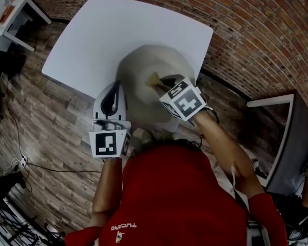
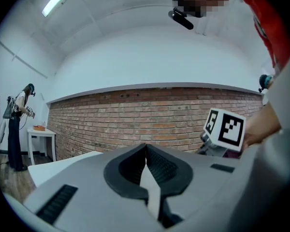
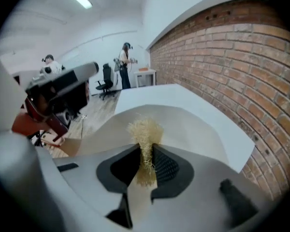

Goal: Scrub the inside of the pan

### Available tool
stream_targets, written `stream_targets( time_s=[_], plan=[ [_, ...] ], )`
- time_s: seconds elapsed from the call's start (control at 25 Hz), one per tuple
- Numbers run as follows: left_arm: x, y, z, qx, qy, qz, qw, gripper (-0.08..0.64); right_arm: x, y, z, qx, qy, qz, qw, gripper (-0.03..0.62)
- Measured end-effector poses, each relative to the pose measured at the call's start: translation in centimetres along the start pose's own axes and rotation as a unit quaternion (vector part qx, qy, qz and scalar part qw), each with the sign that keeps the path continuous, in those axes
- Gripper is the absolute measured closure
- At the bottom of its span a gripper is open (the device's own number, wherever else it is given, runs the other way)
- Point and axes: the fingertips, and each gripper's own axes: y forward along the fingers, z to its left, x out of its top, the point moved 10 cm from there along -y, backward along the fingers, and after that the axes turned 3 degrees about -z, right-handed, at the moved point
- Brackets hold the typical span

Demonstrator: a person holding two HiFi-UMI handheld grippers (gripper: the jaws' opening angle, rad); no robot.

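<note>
Closest in, the left gripper (image 2: 146, 151) has its jaws pressed together. Only a thin pale sliver shows low in the slit, and I cannot tell what it is. In the head view its tip lies at the left edge of the pan (image 1: 143, 65), but whether they touch is unclear. The pan itself does not appear in the left gripper view, where the gripper's grey body fills the lower part.

The right gripper (image 3: 146, 153) is clamped narrow on a straw-coloured scrubber (image 3: 145, 129). The fibres are squeezed between the pads and fan out into a tuft past the fingertips. That tuft sits over the beige inner surface of the pan (image 3: 193, 129), though the moment of contact is hidden behind the tuft. From the head view the right gripper (image 1: 164, 82) reaches in from the pan's right side, with the scrubber (image 1: 155, 78) a small yellowish patch near the pan's middle.

The pan is at the near edge of the white tabletop (image 1: 118, 29), between the two grippers. It is smeared into a pale dome there, so its rim and handle cannot be made out. The right gripper's marker cube (image 2: 225, 128) shows at the right of the left gripper view, partly cut off by a hand.

Beyond the tabletop (image 3: 183, 98) runs a brick wall (image 3: 241, 66). A person (image 3: 124, 64) stands far down the room, too small for detail.
</note>
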Motion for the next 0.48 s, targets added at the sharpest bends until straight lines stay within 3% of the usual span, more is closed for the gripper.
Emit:
stream_targets(
  time_s=[0.12,0.24,0.48],
  plan=[
    [0.8,0.0,-1.2,-0.001,0.001,-0.002,1.0000,0.546,1.0,-3.1,0.8,0.008,0.010,-0.130,0.991,0.517],
    [1.9,0.0,-2.1,-0.001,0.005,-0.007,1.0000,0.546,1.6,-5.9,1.9,0.019,0.022,-0.238,0.971,0.517],
    [4.1,-0.4,-3.7,-0.009,0.014,-0.017,0.9997,0.546,2.1,-10.4,3.8,0.013,0.013,-0.380,0.925,0.517]
  ],
)
